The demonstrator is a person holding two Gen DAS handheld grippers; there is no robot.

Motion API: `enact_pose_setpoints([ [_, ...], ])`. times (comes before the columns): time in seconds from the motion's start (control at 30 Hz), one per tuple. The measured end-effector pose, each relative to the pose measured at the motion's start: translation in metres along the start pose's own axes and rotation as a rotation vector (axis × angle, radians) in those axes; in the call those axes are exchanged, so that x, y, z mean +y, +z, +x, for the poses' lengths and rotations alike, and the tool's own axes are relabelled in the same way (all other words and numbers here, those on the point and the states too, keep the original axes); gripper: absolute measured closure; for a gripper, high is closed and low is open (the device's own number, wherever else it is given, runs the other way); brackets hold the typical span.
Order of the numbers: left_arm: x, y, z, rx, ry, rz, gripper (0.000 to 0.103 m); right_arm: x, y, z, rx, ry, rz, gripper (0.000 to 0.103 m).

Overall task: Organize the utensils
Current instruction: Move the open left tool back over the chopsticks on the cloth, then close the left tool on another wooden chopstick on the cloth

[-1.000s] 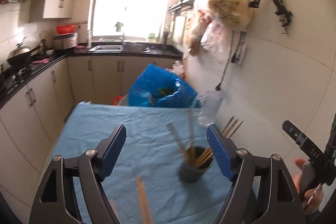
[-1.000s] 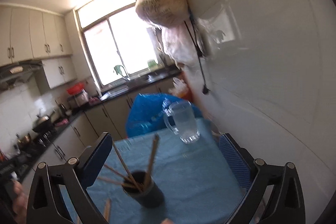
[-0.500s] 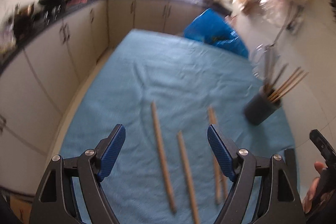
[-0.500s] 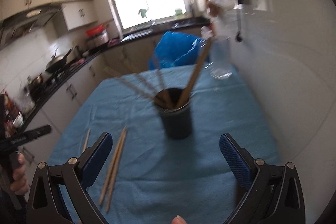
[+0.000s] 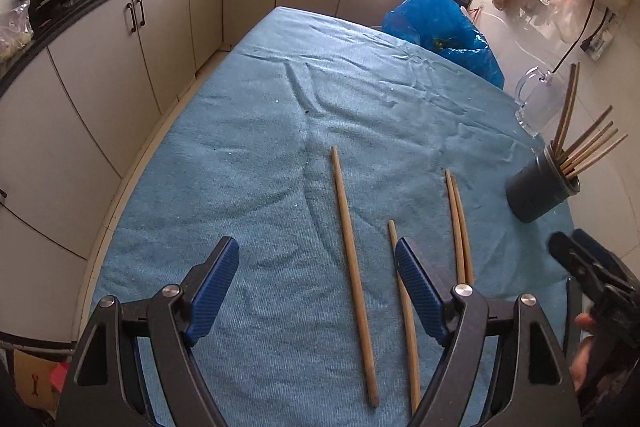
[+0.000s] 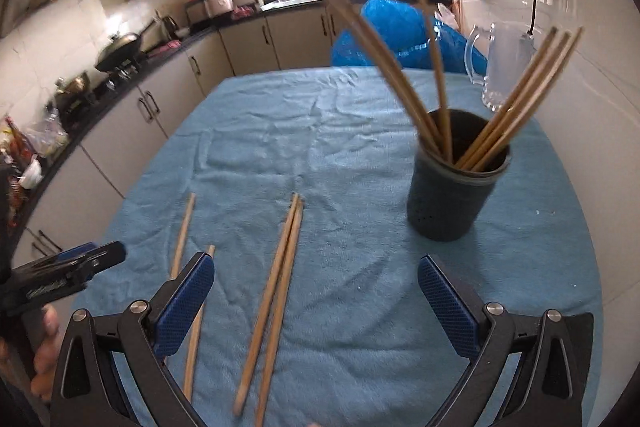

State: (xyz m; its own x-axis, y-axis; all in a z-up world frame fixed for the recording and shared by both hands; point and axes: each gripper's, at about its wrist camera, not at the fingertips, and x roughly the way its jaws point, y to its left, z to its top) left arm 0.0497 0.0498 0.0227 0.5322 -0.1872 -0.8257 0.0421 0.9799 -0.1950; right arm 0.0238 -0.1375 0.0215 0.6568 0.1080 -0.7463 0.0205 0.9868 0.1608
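Observation:
Several wooden chopsticks lie loose on the blue tablecloth: a long single one [image 5: 352,259], a shorter one [image 5: 404,307] and a close pair [image 5: 458,223]. The pair [image 6: 276,291] also shows in the right wrist view. A dark holder cup [image 5: 540,187] at the right holds several chopsticks; it shows in the right wrist view [image 6: 452,187]. My left gripper [image 5: 316,279] is open and empty above the loose chopsticks. My right gripper [image 6: 316,291] is open and empty, over the pair, left of the cup.
A clear glass mug [image 5: 538,99] stands behind the cup near the wall. A blue plastic bag [image 5: 436,23] sits at the table's far end. Kitchen cabinets and a counter [image 5: 120,19] run along the left. Bags hang on the right wall.
Both grippers tilted down from facing the room to facing the table. The loose chopsticks and cup now sit closer in view. Both grippers stay open.

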Motion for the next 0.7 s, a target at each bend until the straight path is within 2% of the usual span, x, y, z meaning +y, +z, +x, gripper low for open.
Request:
enact_pose_setpoints([
  [0.03,0.001,0.003,0.004,0.013,-0.005,-0.003,0.024,0.003,0.002,0.007,0.016,0.0,0.0,0.006],
  [0.1,0.003,0.008,0.011,0.031,-0.005,-0.011,0.024,0.008,0.008,0.028,0.084,0.001,0.005,0.026],
  [0.13,0.004,0.011,0.016,0.04,0.001,-0.013,0.024,0.01,0.011,0.035,0.108,0.008,0.009,0.029],
  [0.2,0.006,0.015,0.022,0.056,-0.001,-0.014,0.024,0.011,0.017,0.054,0.161,0.012,0.035,0.046],
  [0.27,0.008,0.019,0.029,0.067,-0.006,-0.023,0.024,0.014,0.021,0.067,0.189,-0.004,0.037,0.051],
  [0.4,0.009,0.025,0.039,0.085,-0.014,-0.015,0.026,0.019,0.03,0.088,0.233,-0.032,0.036,0.072],
  [0.47,0.009,0.031,0.046,0.105,-0.008,-0.008,0.037,0.019,0.034,0.099,0.258,-0.046,0.044,0.074],
  [0.57,0.008,0.039,0.055,0.132,-0.04,-0.008,0.044,0.017,0.04,0.11,0.279,-0.056,0.054,0.075],
  [0.7,0.0,0.048,0.063,0.148,-0.041,0.025,0.058,0.015,0.044,0.124,0.306,-0.06,0.064,0.078],
])
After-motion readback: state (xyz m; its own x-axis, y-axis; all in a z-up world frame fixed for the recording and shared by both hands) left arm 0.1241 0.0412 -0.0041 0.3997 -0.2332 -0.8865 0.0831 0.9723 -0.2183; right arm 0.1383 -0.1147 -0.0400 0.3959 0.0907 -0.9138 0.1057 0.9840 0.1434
